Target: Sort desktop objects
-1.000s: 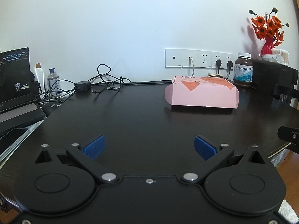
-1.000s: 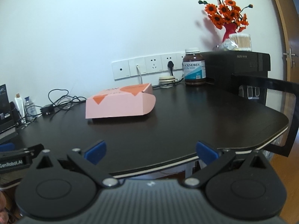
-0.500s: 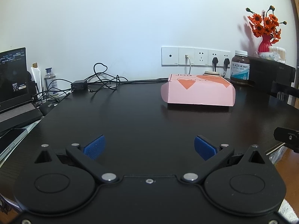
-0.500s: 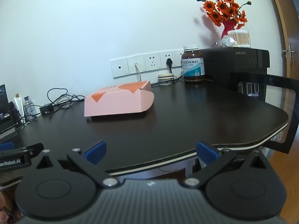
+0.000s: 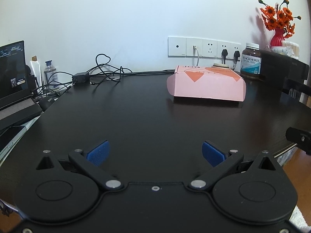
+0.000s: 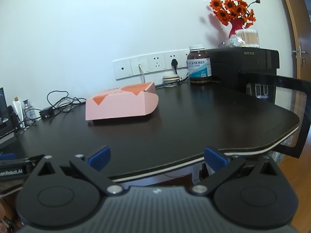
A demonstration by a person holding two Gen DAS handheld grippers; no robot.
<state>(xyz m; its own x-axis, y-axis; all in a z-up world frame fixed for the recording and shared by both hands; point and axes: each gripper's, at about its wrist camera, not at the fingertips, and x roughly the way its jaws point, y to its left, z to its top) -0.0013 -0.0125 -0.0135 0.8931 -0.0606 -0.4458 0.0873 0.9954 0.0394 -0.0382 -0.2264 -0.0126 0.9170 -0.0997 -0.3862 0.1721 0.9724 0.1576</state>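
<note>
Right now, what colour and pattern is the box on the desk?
The box is pale pink with orange triangles on its top, clearest in the right wrist view.

Before you: one pink box (image 5: 207, 86), one brown supplement bottle (image 5: 251, 61), one red vase (image 6: 235, 27) of orange flowers, one black desk (image 5: 147, 116), two grippers, left gripper (image 5: 155, 153), right gripper (image 6: 157, 158), both spread wide.

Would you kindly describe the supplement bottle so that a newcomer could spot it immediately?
Start at the row of white wall sockets behind the dark desk. At their right end, beside the black box-shaped appliance, stands the supplement bottle. It is the only brown jar there, with a white cap and a white-and-teal Blackmores label.
</note>
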